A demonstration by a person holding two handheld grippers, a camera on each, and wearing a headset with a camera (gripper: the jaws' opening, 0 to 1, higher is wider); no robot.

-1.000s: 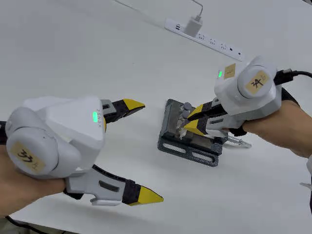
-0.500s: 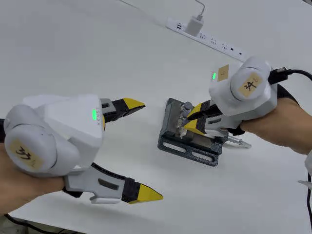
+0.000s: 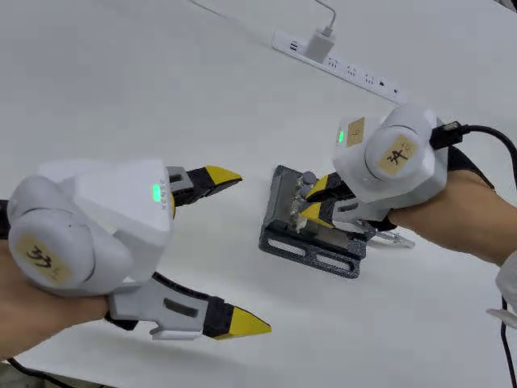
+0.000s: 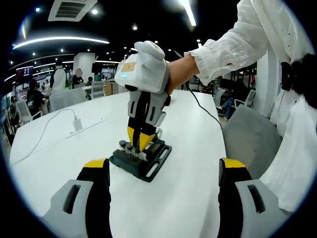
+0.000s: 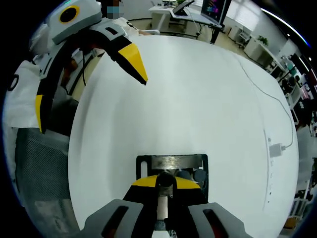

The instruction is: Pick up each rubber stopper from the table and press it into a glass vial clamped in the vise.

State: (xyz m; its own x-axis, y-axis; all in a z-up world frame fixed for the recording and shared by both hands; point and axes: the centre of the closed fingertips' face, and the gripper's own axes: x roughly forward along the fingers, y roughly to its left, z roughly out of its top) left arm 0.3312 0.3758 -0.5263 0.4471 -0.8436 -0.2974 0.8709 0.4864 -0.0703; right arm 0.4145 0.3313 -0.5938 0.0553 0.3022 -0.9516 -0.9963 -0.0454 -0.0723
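Pinches a dark stopper (image 5: 165,177) between fingers of the right gripper (image 5: 165,181) over the vise (image 5: 148,161), vial beneath hidden. Holds the left gripper (image 3: 252,250) above the worktop (image 3: 121,97), fingers wide apart, near the vise.

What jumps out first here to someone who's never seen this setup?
The white right claw with yellow tips stands out first, pinched on a dark rubber stopper over the dark metal vise mid-table. Nearer, lower left, the bulky left claw hangs wide open above the white table.
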